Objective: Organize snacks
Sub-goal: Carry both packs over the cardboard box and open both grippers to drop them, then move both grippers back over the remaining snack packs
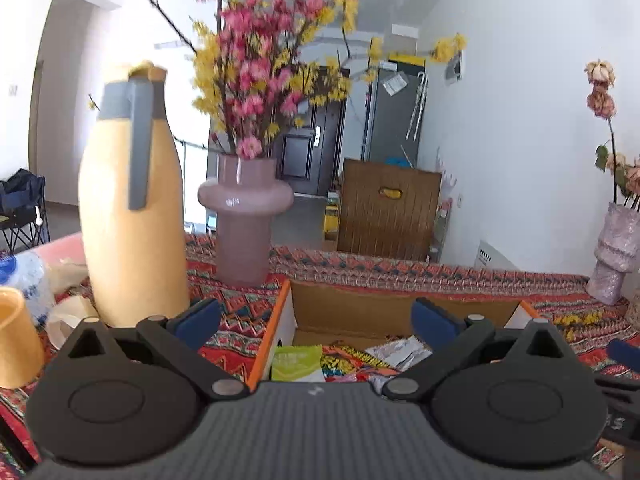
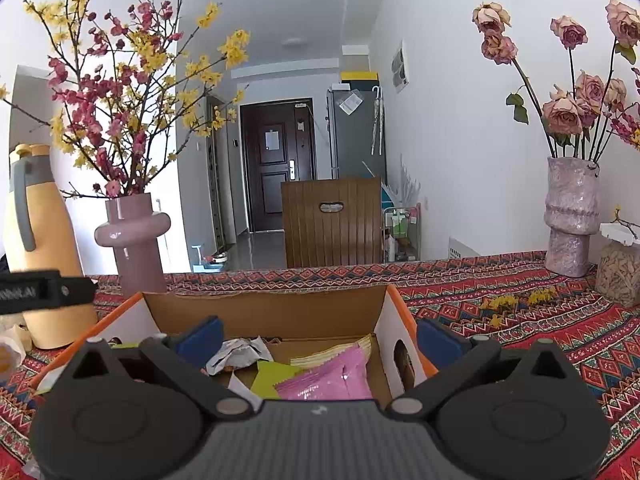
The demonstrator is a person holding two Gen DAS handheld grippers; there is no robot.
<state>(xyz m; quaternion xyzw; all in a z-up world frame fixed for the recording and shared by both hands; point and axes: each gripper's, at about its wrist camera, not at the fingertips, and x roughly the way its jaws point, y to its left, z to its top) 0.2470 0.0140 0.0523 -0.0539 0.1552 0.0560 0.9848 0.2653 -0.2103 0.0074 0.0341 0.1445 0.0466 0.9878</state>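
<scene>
Snacks (image 2: 328,376) lay gathered in the open cardboard box (image 2: 264,312) on the patterned desk (image 2: 540,332), which suggested that most of the sorting was done. From the right wrist view a pink packet (image 2: 332,378), a lime-green one (image 2: 272,378), a crumpled silver wrapper (image 2: 236,354) and a pale striped pack (image 2: 340,354) rested on the box floor. From the left wrist view a green-and-white sachet (image 1: 298,362) and several bright wrappers (image 1: 352,360) filled the same box.

Both tools hung just above the box and held nothing. The left gripper (image 1: 316,318) stood with its blue pads wide apart, and the right gripper (image 2: 320,336) did likewise.

No loose snack showed on the cloth near the box. At the far left of the left wrist view a plastic bag (image 1: 28,280) and some crumpled paper (image 1: 72,312) sat beside the yellow flask (image 1: 128,208); whether these held more snacks could not be told. A jar (image 2: 618,276) of something pale stood at the right edge, apart from the box. As a judgement, the job looked close to finished, with only stray items left to check.
</scene>
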